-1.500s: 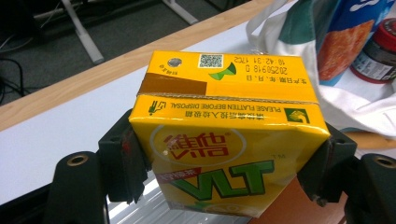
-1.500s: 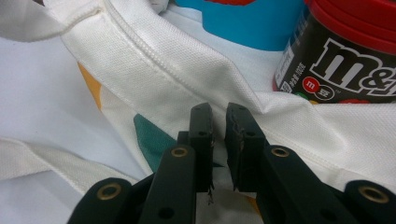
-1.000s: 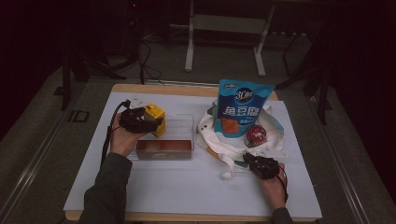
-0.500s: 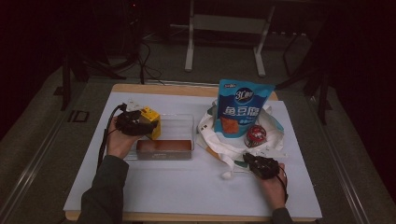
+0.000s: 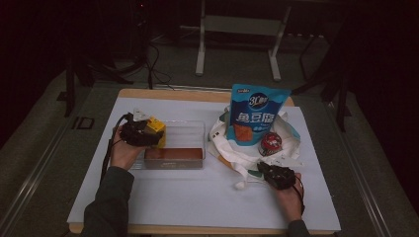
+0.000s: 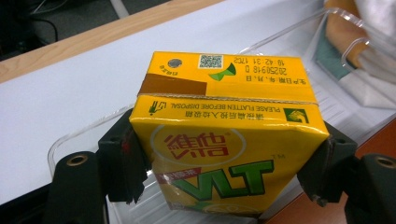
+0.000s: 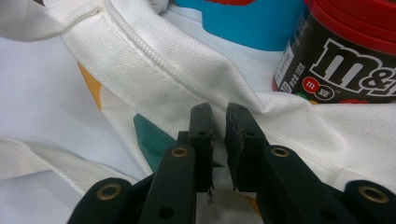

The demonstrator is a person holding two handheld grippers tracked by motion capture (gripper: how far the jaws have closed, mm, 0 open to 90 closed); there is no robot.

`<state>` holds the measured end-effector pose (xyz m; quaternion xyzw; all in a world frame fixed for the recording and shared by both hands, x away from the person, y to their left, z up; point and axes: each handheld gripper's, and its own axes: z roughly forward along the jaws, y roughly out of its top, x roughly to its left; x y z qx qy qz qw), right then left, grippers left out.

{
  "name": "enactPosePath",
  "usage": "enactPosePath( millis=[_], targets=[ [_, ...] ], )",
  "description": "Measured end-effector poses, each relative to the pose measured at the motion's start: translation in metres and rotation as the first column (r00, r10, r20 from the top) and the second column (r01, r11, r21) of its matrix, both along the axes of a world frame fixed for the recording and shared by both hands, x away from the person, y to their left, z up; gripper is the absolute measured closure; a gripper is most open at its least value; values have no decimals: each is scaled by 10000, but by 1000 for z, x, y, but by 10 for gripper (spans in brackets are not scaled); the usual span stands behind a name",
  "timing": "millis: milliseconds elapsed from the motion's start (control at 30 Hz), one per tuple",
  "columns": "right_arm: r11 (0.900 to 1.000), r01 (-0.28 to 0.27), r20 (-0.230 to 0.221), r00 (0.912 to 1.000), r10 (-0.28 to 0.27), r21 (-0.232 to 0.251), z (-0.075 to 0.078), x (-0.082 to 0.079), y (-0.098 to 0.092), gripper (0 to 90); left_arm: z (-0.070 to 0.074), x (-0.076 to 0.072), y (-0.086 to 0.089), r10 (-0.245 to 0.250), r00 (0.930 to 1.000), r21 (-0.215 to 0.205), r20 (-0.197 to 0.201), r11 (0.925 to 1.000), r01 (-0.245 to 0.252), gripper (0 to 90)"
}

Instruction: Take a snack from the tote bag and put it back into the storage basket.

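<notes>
The left gripper is clamping a yellow carton over the clear tray's left end, a brown box lying inside; the right gripper is pinching the white bag holding a blue pouch and jar.

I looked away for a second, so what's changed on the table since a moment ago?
The left hand-held gripper, clamped on the yellow drink carton, has sunk a little toward the clear tray. The right hand-held gripper stays pinched on the white tote bag; the blue snack pouch and candy jar are unmoved.
</notes>
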<state>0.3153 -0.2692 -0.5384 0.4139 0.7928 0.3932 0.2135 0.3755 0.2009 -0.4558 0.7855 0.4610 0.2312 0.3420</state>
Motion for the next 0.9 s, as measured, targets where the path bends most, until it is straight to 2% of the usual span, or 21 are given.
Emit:
enactPosePath(
  millis=[367, 400, 467, 900],
  targets=[
    [10000, 1, 4, 10000, -1, -9, 0, 0, 0, 809, -11, -1, 6, 233, 9996, 258, -145, 9994, -229, 282],
    [10000, 3, 3, 10000, -3, -5, 0, 0, 0, 809, -11, -2, 7, 263, 9996, 423, -143, 9988, -257, 281],
    [10000, 2, 9, 10000, -2, -18, 0, 0, 0, 809, -11, -4, 7, 226, 9997, 496, -126, 9985, -220, 281],
    [10000, 0, 7, 10000, 0, -15, 0, 0, 0, 809, -14, -12, 23, 687, 9975, 265, -176, 9973, -683, 278]
  ],
)
